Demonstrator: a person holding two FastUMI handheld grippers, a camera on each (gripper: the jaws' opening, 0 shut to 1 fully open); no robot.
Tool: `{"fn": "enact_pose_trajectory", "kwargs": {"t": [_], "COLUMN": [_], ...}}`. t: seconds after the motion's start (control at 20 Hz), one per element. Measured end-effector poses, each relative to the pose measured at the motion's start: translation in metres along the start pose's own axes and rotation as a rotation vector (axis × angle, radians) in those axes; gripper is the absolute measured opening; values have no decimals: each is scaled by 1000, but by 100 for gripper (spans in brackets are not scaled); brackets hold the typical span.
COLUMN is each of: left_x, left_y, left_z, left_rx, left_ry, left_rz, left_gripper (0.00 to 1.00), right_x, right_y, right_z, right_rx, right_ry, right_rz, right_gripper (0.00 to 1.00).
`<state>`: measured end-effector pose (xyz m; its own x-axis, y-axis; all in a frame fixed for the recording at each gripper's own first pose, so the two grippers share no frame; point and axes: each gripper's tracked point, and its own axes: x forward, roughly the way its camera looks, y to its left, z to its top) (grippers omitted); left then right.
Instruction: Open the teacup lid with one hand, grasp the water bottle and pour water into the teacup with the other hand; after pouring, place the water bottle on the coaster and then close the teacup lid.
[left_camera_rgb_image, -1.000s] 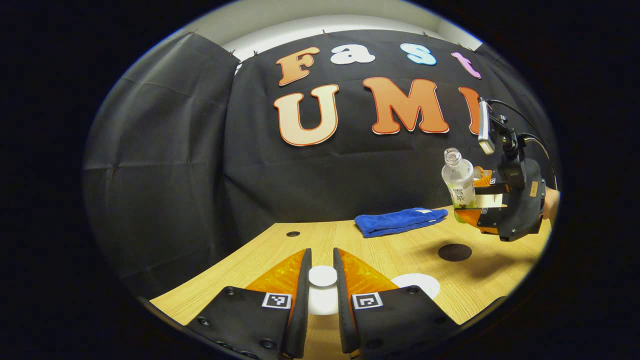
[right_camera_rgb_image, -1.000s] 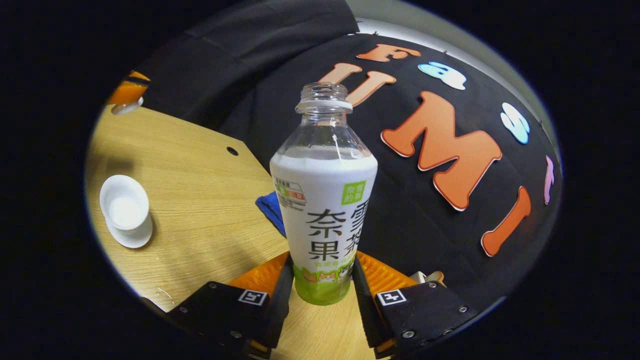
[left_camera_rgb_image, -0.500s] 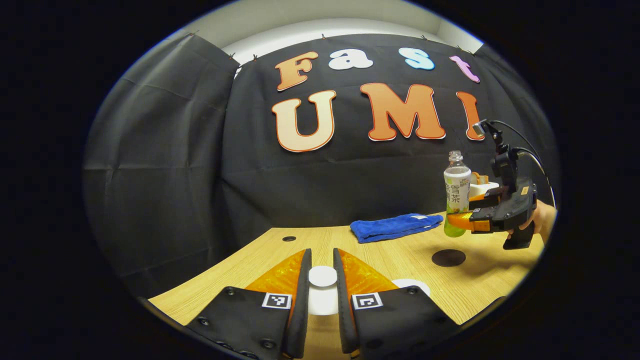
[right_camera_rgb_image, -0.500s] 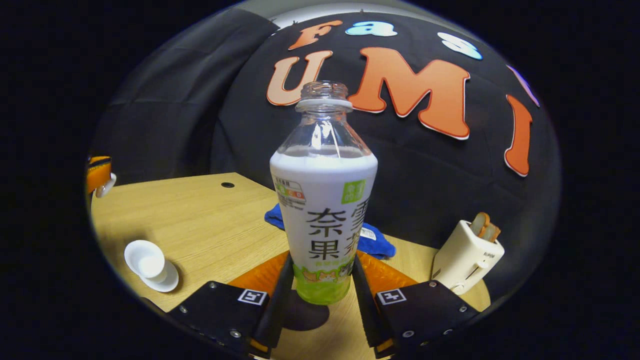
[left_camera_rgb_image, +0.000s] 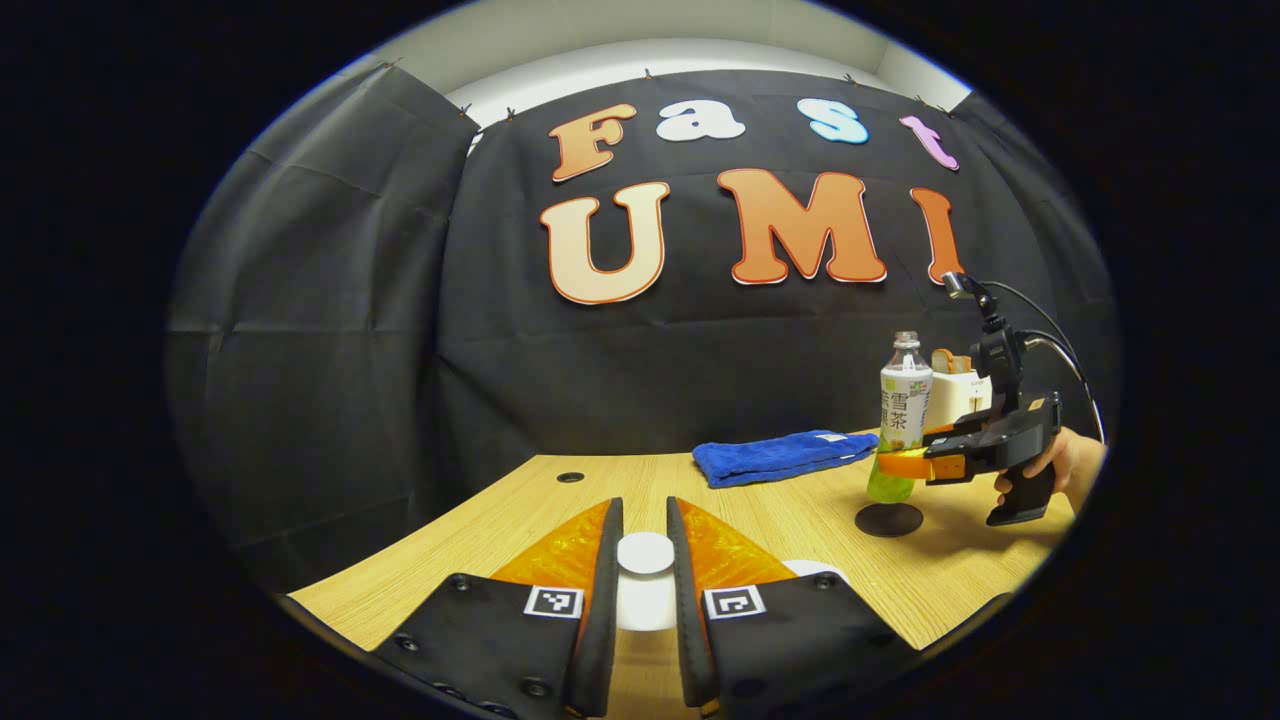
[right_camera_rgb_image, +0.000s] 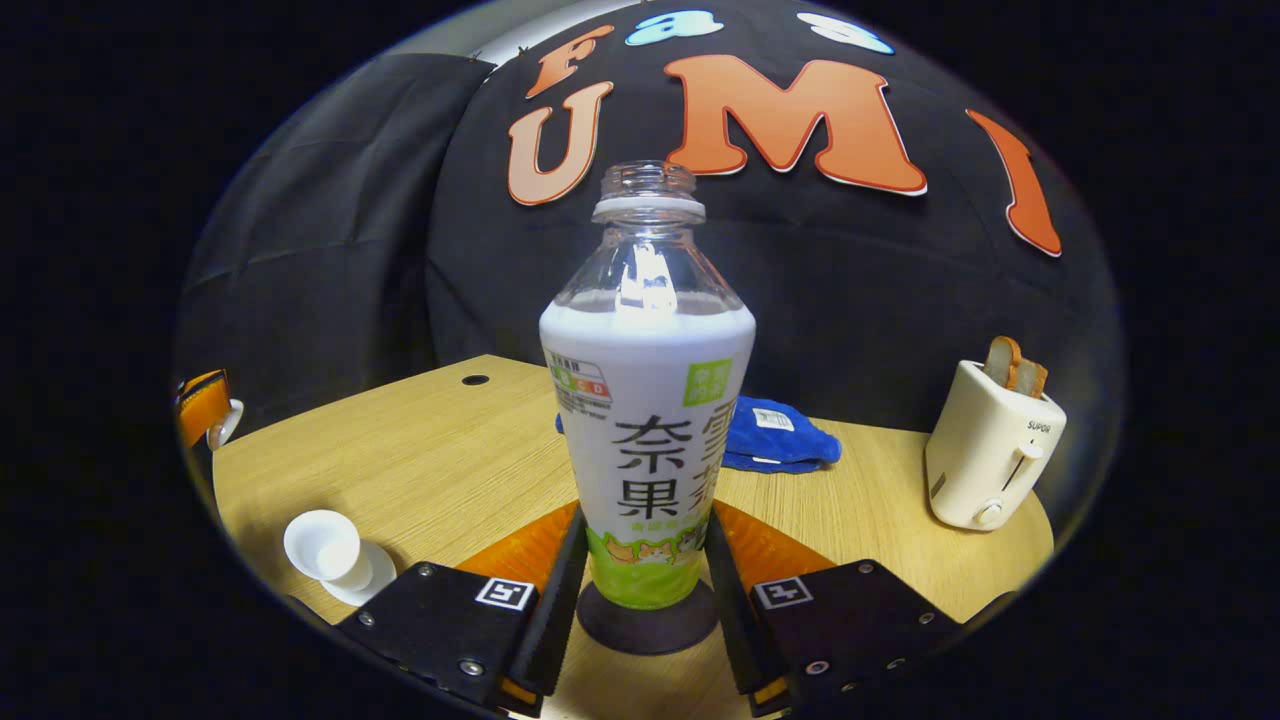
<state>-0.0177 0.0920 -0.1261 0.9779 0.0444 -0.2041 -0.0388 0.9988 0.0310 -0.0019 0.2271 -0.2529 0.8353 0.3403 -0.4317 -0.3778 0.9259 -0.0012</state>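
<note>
**Bottle Over Coaster, Lid Held Off The Cup**

Nearest in the left gripper view, the left gripper (left_camera_rgb_image: 645, 560) has its 2 fingers drawn narrow on the white knob of the teacup lid (left_camera_rgb_image: 645, 552), 1 finger pressing each side. The lid's rim shows below the knob between the fingers. The wooden table (left_camera_rgb_image: 780, 510) runs beneath and beyond.

Nearest in the right gripper view, the right gripper (right_camera_rgb_image: 645, 560) clamps the water bottle (right_camera_rgb_image: 648, 420) low on its labelled body, both fingers against its sides. The bottle is upright and uncapped, its clear neck open at the top. Its base sits directly above the dark round coaster (right_camera_rgb_image: 648, 622); whether the 2 are touching cannot be told from this view.

To the left on the table in the right gripper view, the white teacup (right_camera_rgb_image: 322, 547) stands open on its saucer (right_camera_rgb_image: 372, 575), well apart from the bottle. At that view's far left edge, a finger of the left gripper appears with a sliver of the lid.

Farther off in the left gripper view, the right gripper, held by a hand (left_camera_rgb_image: 1075, 465), shows the bottle's base just above or on the coaster. Behind the bottle, a folded blue cloth (right_camera_rgb_image: 775, 436) lies on the table. At the right rear stands a cream toaster (right_camera_rgb_image: 990, 450) with 2 slices of bread (right_camera_rgb_image: 1012, 365) raised in its slots.
</note>
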Motion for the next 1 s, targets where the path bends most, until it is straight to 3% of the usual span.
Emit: {"fn": "enact_pose_trajectory", "kwargs": {"t": [0.55, 0.75, 1.0], "left_x": [8, 10, 14], "left_y": [-9, -15, -29], "left_z": [-8, -12, -16], "left_rx": [3, 1, -27], "left_ry": [28, 36, 43], "left_rz": [-15, -25, -59], "left_gripper": [28, 30, 30], "right_x": [-9, -7, -9], "right_y": [5, 3, 2], "right_z": [-20, -20, -16], "right_rx": [37, 26, 31], "right_ry": [98, 82, 73], "right_rz": [13, 16, 0], "right_gripper": [65, 65, 75]}}
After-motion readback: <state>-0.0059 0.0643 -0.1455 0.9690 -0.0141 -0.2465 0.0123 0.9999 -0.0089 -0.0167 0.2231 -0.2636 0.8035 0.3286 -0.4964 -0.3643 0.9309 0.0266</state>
